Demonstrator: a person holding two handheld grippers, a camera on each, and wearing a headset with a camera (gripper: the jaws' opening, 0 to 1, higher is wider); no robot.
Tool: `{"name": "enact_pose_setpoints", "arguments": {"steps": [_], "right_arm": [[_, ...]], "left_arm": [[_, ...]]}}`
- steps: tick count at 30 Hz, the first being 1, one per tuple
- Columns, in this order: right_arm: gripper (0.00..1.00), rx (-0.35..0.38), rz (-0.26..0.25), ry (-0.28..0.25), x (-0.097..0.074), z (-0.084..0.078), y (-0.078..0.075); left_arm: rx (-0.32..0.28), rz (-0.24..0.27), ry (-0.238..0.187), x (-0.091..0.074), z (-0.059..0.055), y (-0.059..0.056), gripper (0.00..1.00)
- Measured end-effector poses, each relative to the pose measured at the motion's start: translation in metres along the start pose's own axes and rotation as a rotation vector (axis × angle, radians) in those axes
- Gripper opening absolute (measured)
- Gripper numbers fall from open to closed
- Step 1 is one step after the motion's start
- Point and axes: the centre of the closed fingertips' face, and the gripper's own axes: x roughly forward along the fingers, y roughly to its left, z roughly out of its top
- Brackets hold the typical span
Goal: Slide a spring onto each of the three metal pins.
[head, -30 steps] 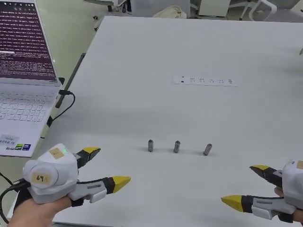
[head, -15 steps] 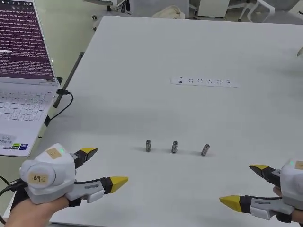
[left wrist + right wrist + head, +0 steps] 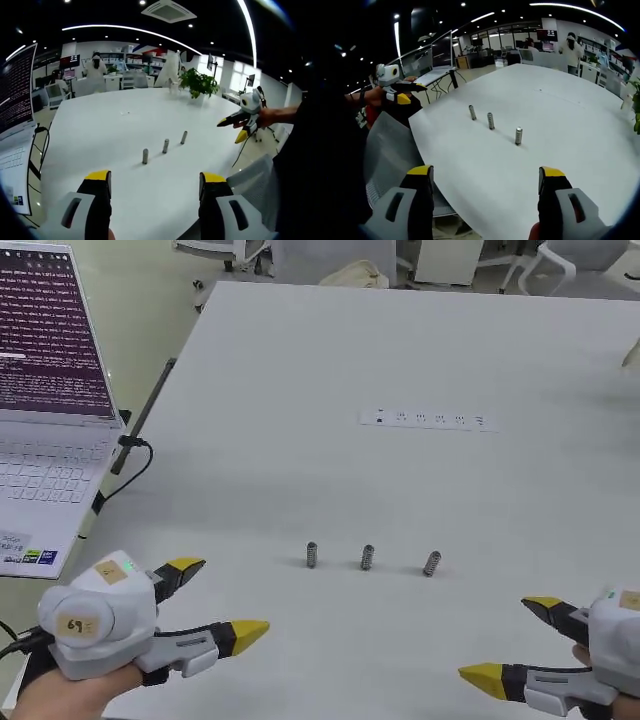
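Observation:
Three small pins stand in a row on the white table, each with a spring round it: the left pin (image 3: 312, 555), the middle pin (image 3: 367, 558) and the right pin (image 3: 431, 563). The same row appears in the left gripper view as pins (image 3: 145, 156), (image 3: 165, 146), (image 3: 184, 137), and in the right gripper view as pins (image 3: 472, 112), (image 3: 490, 121), (image 3: 518, 136). My left gripper (image 3: 223, 600) hovers open at the near left edge, holding nothing. My right gripper (image 3: 516, 640) hangs open at the near right, also with nothing in it.
An open laptop (image 3: 45, 430) with a purple terminal screen sits at the left, its cable (image 3: 120, 475) running over the table edge. A white power strip (image 3: 428, 420) lies further back. Office chairs and a potted plant (image 3: 199, 82) stand beyond the table.
The head camera has tipped slightly, so the whole picture shifts. Both grippers sit a little lower in the frame, still open. The pins have not moved.

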Motion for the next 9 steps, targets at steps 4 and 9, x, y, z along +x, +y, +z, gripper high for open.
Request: {"name": "enact_pose_setpoints", "arguments": {"steps": [4, 9], "right_arm": [[0.85, -0.001, 0.005, 0.000, -0.0005, 0.0000, 0.0011], [0.84, 0.002, 0.003, -0.001, -0.0010, -0.0002, 0.0010]], "left_arm": [[0.001, -0.001, -0.002, 0.0004, 0.0008, 0.0001, 0.68], [0.002, -0.002, -0.004, 0.0010, 0.0020, -0.0006, 0.68]]}}
